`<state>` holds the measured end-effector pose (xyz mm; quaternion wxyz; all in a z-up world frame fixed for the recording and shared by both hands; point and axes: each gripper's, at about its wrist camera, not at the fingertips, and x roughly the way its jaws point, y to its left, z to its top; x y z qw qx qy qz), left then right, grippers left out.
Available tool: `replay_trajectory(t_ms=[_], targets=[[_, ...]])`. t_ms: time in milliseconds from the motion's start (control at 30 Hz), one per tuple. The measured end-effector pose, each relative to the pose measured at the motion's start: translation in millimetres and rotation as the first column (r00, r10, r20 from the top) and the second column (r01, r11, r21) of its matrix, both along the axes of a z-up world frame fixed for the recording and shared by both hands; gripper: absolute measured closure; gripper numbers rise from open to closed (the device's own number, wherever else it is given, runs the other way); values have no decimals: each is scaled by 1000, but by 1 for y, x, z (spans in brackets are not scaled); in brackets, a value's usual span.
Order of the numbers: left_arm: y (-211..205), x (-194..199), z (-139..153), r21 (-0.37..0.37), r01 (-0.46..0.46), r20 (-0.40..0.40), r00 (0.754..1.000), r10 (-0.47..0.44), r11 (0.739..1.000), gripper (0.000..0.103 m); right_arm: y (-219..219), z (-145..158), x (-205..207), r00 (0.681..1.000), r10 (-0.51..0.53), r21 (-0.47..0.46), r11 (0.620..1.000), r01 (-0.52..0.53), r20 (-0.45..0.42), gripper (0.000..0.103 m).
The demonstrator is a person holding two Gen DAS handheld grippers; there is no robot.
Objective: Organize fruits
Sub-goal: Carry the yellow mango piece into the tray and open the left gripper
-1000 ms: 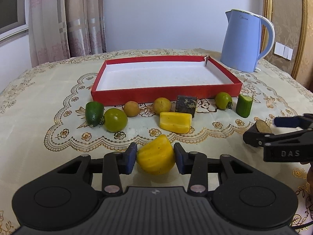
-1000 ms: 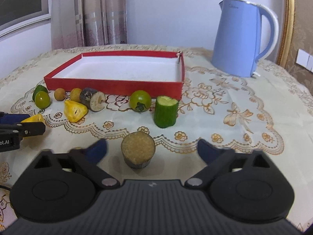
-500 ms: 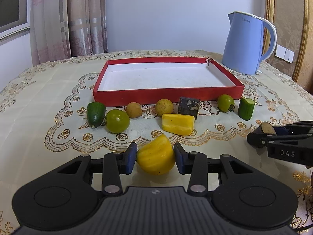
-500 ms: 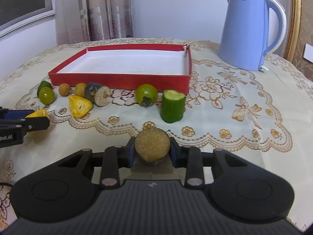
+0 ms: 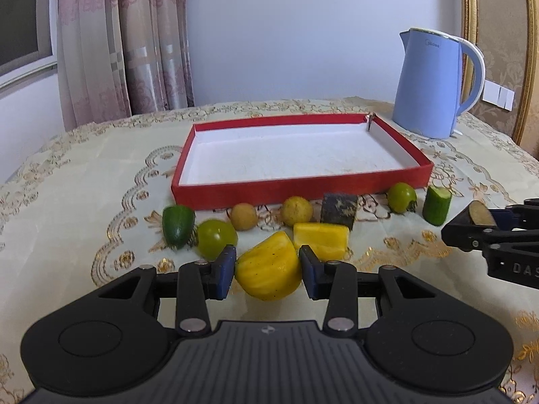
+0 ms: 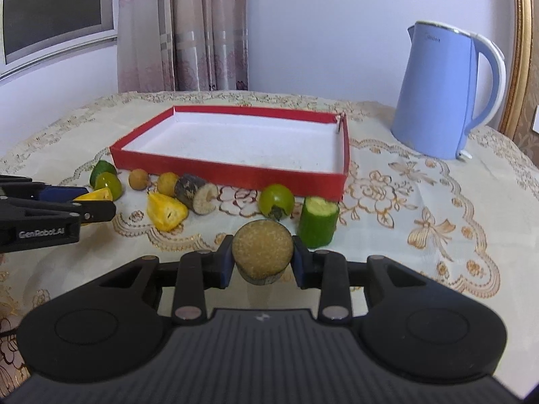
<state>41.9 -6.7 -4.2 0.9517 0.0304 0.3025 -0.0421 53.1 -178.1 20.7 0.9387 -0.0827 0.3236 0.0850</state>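
Clamping yellow fruit piece between left gripper pads, near table edge, in front of red tray. Right gripper closed tight on dark-skinned round chunk, raised clear of tablecloth, just beside cucumber stub.

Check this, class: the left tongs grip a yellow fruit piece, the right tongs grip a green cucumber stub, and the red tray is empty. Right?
Wrong on one point: the right tongs grip a brown round-topped piece, as the right wrist view shows; the cucumber stub stands on the cloth beside it.
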Motion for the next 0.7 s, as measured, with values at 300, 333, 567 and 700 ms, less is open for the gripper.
replay_trajectory(t_ms=[300,333,567,700], targets=[[-5,23,12,30,-3,28,1000,2,1000,63,2,8,1,1000,11,10,1000,-11,29,70],[-6,27,13,34,-4,31,1000,3,999,63,2,8,1,999,14,11,1000,-14,29,70],[-11,60,20,58,-17,43,999,14,998,63,-3,9,-2,999,13,26,1000,-14,32,70],[-16,80,22,97,-30,59,998,24,995,63,-6,10,-2,999,11,37,999,-13,36,70]])
